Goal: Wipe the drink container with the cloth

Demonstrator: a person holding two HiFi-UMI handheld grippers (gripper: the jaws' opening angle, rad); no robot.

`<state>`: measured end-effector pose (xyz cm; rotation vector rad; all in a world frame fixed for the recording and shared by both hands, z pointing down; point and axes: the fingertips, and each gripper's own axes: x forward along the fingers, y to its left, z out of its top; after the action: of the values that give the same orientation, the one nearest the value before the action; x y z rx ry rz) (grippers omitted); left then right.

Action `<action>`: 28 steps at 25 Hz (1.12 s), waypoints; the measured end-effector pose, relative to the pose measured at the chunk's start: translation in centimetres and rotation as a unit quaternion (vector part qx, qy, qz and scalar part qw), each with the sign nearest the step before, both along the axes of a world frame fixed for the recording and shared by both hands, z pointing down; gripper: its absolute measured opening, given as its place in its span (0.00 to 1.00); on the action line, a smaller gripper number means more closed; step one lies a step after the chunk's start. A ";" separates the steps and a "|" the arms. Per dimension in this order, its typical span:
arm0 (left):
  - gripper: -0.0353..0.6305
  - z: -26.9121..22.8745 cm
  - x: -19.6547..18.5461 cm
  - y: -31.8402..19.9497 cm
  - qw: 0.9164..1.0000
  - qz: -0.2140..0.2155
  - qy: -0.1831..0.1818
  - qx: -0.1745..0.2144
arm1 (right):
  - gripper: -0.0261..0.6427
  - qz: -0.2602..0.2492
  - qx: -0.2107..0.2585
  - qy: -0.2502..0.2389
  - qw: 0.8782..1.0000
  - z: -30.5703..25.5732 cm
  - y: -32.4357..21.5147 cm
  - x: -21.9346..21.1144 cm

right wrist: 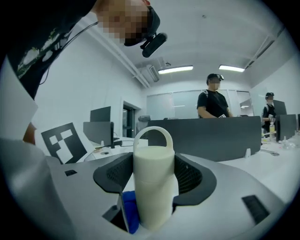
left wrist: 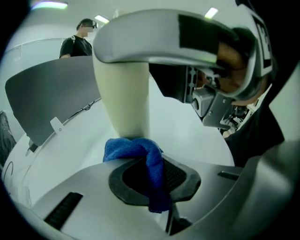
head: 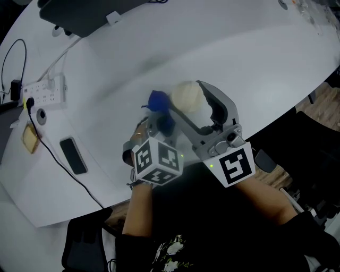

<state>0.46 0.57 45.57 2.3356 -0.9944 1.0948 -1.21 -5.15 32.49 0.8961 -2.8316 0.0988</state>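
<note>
2 grippers meet over the white table (head: 239,64).
The right gripper (head: 189,99) has its jaws clamped on the body of the cream drink container (right wrist: 153,159), which stands upright with its loop handle on top. The left gripper (left wrist: 157,178) has its jaws pinched on the blue cloth (left wrist: 133,147), which is bunched against the container's side.

White curved table (head: 255,64) in view; power strip (head: 45,91) lying at its left edge; black cable (head: 58,159) trailing nearward beside a black phone (head: 73,155); dark partition (head: 85,16) far left.
</note>
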 end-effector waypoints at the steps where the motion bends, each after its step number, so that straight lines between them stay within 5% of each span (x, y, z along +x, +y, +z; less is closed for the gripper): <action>1: 0.12 -0.4 -0.3 0.0 1.000 0.001 -0.002 0.004 | 0.44 -0.024 -0.009 0.005 1.000 0.3 0.2 0.1; 5: 0.12 -4.1 -2.5 0.3 0.999 -0.001 -0.010 0.036 | 0.44 -0.163 -0.047 0.027 0.985 0.9 0.2 0.7; 10: 0.12 -12.2 -2.2 -1.5 0.989 -0.007 0.096 0.115 | 0.44 -0.320 -0.036 0.040 0.946 0.3 0.3 0.5; 15: 0.12 -10.9 -1.2 -2.3 0.992 0.016 0.053 0.114 | 0.44 -0.324 -0.041 0.032 0.945 0.2 0.2 0.6; 20: 0.12 -4.5 -1.7 -2.4 0.997 0.036 -0.041 0.059 | 0.44 -0.329 -0.039 0.028 0.943 0.2 0.4 0.3; 28: 0.12 0.5 -1.8 -2.9 0.997 0.031 -0.066 0.014 | 0.44 -0.327 -0.025 0.018 0.945 0.1 0.6 -0.3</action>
<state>-1.33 -2.29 46.04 2.3565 -0.9956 1.2809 -1.48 -4.56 32.56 -0.0811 -2.9083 0.0630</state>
